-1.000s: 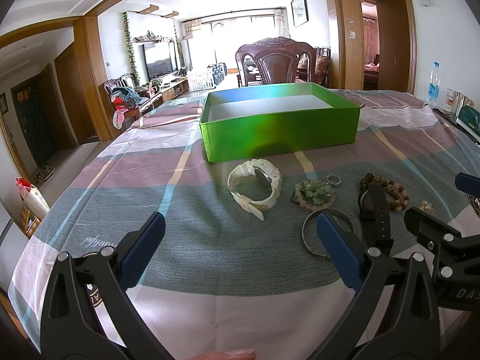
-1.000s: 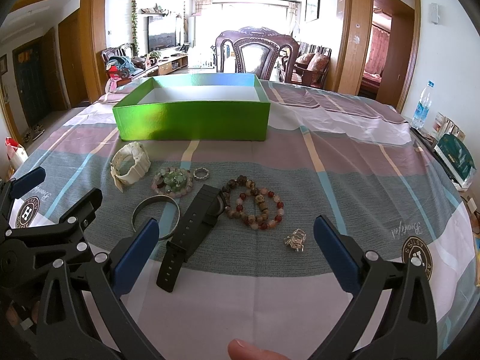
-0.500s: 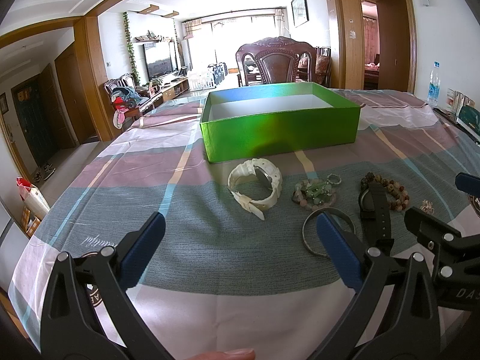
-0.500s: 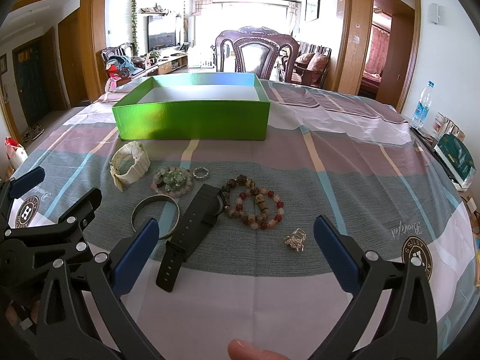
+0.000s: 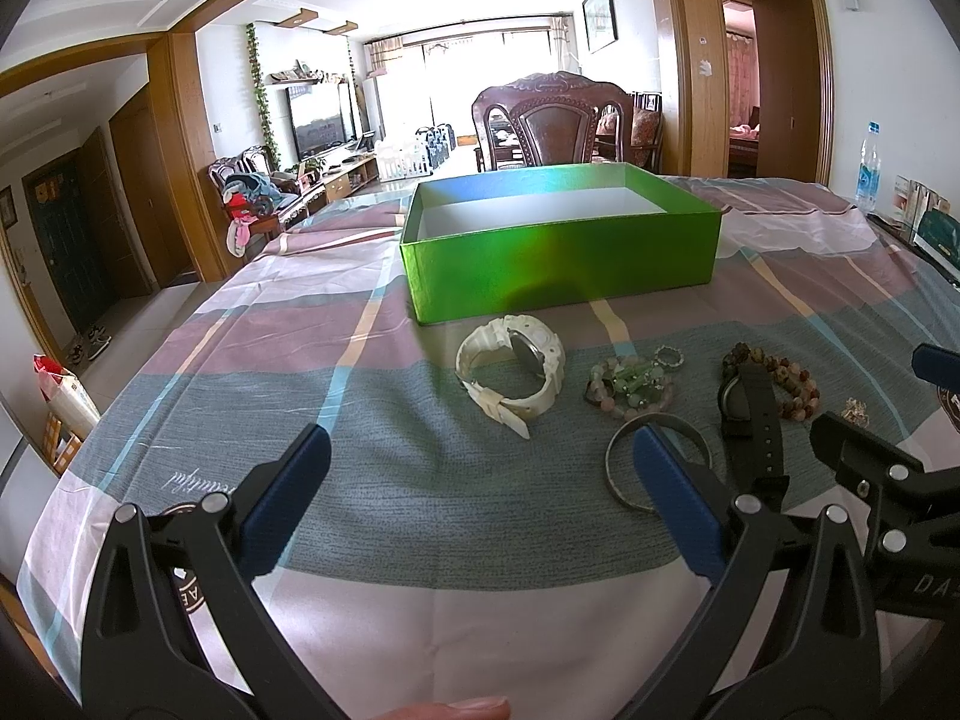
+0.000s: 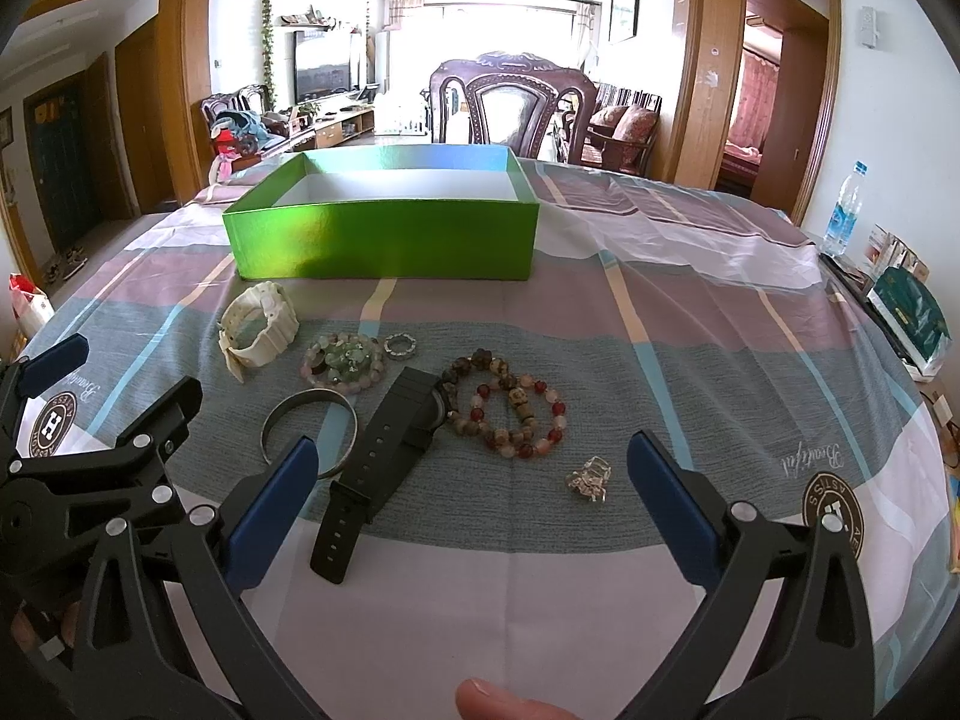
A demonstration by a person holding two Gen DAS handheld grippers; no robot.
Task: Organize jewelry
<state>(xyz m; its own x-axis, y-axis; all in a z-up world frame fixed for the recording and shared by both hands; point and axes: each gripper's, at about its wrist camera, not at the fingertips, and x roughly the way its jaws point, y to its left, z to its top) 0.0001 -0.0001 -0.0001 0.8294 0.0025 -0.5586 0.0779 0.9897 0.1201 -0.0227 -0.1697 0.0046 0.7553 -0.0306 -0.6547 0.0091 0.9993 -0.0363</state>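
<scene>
Jewelry lies unsorted before green box [image 6: 384,234] at twelve o'clock; both grippers' jaws spread, empty. Next: close on white watch [image 5: 513,363].

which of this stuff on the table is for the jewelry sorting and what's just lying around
For the job:
green box
white watch
green bead bracelet
small ring
silver bangle
black watch
red-brown bead bracelets
silver charm

Just lying about:
water bottle
packets at the table edge

Jewelry [image 5: 636,381] before green box [image 5: 558,264]
</scene>
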